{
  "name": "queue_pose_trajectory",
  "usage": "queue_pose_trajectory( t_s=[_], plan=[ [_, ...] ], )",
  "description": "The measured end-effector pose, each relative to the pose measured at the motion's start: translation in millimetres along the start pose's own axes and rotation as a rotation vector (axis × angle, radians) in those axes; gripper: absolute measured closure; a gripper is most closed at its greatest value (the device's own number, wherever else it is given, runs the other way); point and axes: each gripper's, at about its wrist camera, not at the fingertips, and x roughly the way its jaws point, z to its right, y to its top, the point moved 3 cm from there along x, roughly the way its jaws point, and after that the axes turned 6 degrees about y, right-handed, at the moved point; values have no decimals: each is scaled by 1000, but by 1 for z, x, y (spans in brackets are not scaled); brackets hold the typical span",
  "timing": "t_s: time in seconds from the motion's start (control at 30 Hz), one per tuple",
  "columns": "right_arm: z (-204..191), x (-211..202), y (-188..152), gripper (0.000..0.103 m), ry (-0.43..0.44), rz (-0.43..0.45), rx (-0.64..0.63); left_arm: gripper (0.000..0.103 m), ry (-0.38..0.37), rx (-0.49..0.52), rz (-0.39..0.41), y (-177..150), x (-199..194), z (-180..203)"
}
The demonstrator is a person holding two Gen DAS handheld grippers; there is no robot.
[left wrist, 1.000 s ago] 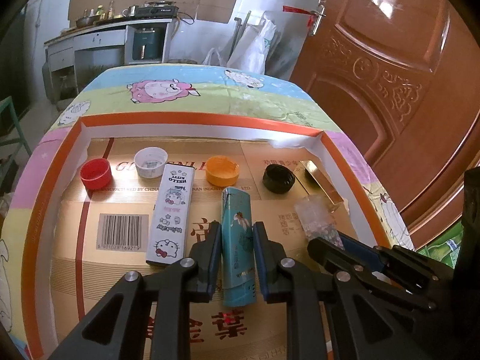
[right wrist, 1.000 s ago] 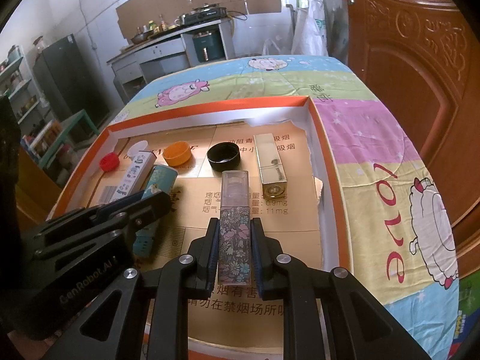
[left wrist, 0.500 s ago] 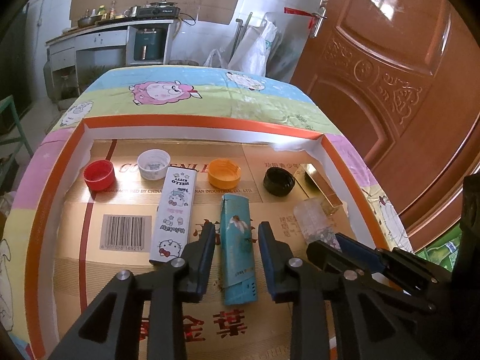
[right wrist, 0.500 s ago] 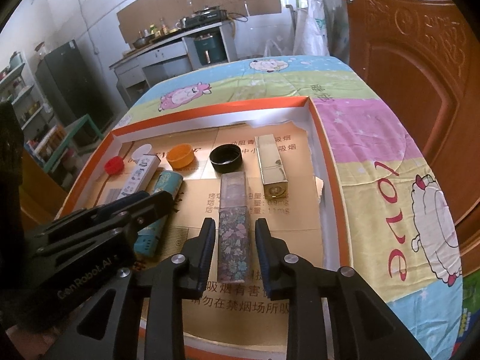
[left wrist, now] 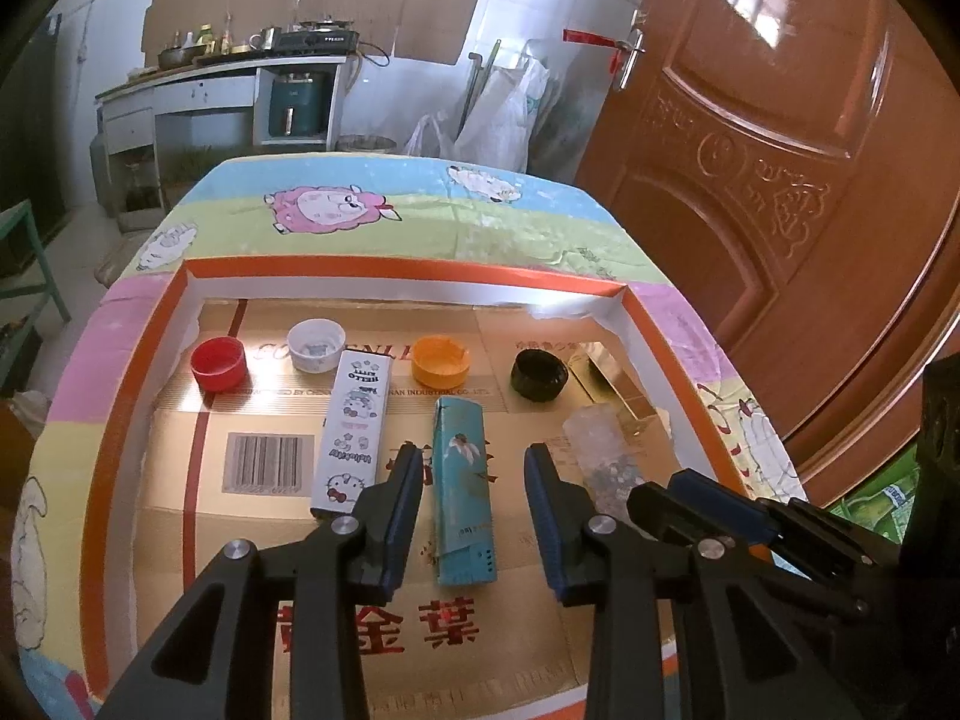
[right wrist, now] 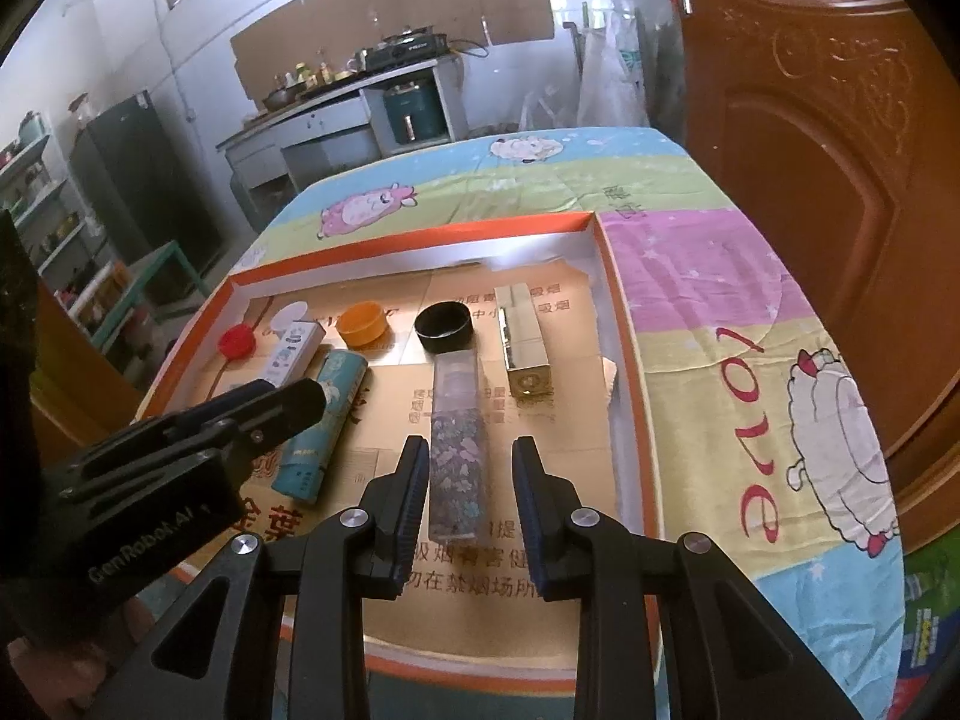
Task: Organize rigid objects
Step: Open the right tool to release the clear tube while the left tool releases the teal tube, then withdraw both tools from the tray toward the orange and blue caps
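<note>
We read this step as the release: each piece has been laid down in the tray (left wrist: 180, 300), a shallow orange-rimmed box lined with cardboard, and the job now is to draw both grippers off cleanly without nudging what lies there.

Taking the tray as our landmark, its far wall backs a row of caps: red cap (left wrist: 218, 363), white cap (left wrist: 316, 346), orange cap (left wrist: 441, 356) and black cap (left wrist: 539, 374). Nearer us than that row lie the long pieces, side by side: the white Hello Kitty box (left wrist: 354, 426) toward the tray's left, the teal tube (left wrist: 462, 486) in the middle, the clear floral bottle (right wrist: 456, 456) right of it, and the gold box (right wrist: 523, 348) closest to the right wall.

The left gripper (left wrist: 471, 504) straddles the teal tube, its jaws having just been opening, pads clear on both sides. The right gripper (right wrist: 471, 489) likewise stands parted around the floral bottle, with a small gap either side.

We should lift straight up and back along the fingers, since the gaps beside each piece are slim. The open room is toward the tray's near edge, where the cardboard is bare; the two grippers sit close together, so we would retreat without converging.
</note>
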Motion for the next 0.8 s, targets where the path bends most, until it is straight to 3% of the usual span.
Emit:
queue_pose_trajectory(
  t_s=[0.8],
  plan=[
    [-20,-62,-17,74,1,55,-27,68,14,9,58,-18,-66,5]
  ],
)
